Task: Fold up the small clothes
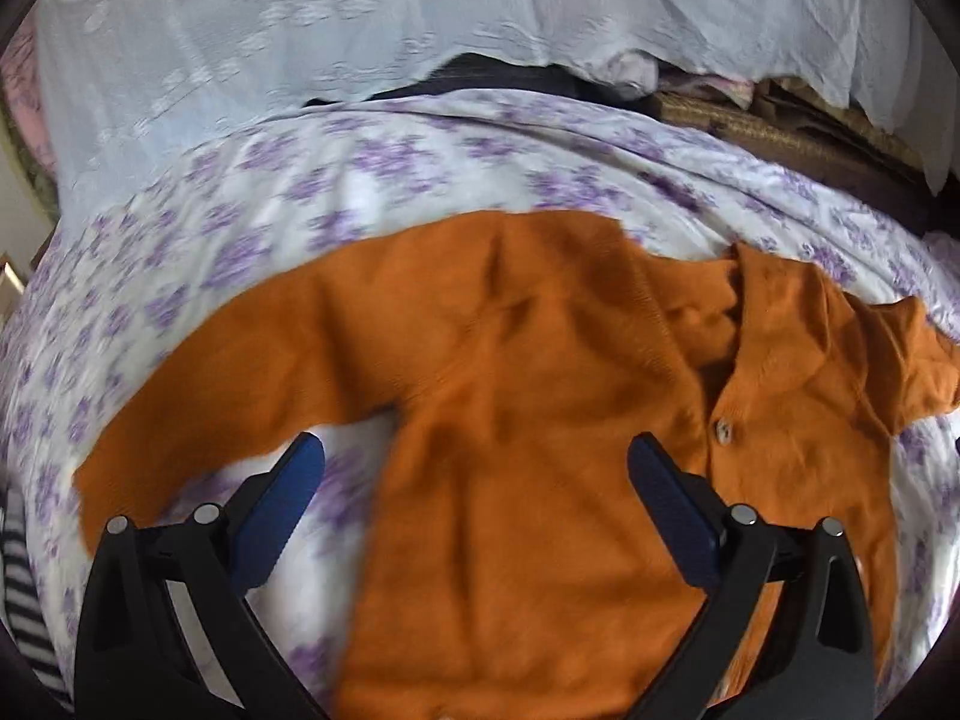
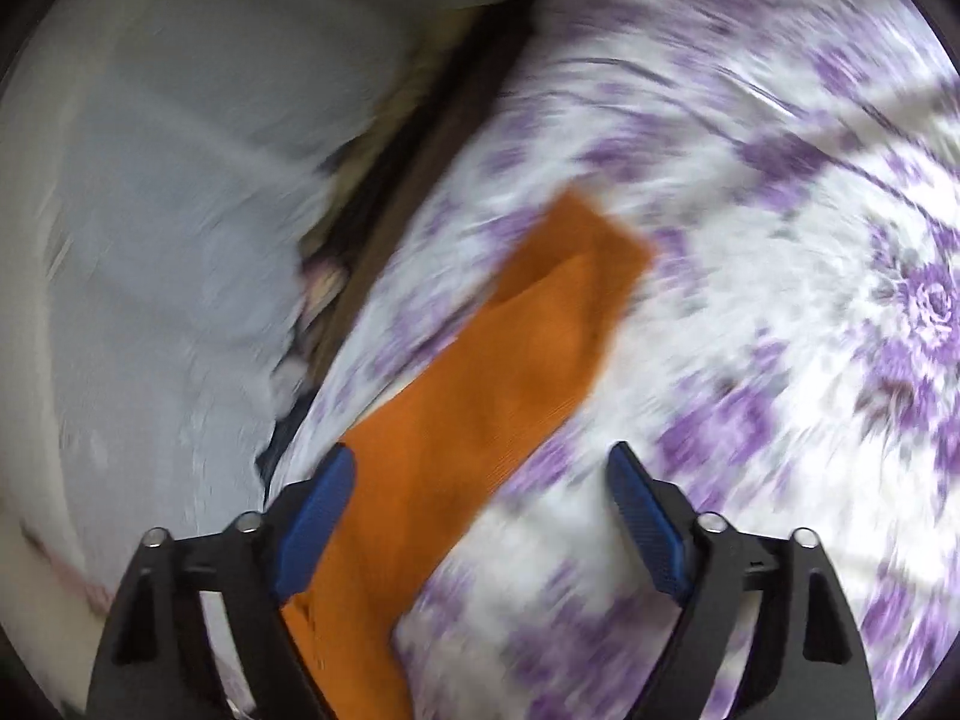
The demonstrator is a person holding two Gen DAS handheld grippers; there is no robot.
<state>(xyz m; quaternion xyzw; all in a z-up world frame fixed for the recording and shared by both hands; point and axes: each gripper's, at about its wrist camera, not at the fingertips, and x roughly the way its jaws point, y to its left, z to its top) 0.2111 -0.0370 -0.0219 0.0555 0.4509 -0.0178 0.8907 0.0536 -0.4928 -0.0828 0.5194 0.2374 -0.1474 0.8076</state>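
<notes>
Each hand-held gripper [image 1: 474, 480] [image 2: 480, 492]: black arms, ribbed blue pads [image 1: 282, 510], silver pins

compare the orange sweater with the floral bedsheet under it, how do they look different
The orange sweater is one plain colour; the floral bedsheet is white with purple flowers. The sweater is a small buttoned garment with its sleeves spread; the bedsheet reaches well beyond it on every side. Both lie fairly flat with a few wrinkles.

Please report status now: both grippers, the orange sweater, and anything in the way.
Left gripper open above orange sweater, holding nothing. Right gripper open over one sleeve. Sweater spread unfolded on floral sheet. Nothing on top of it.
</notes>
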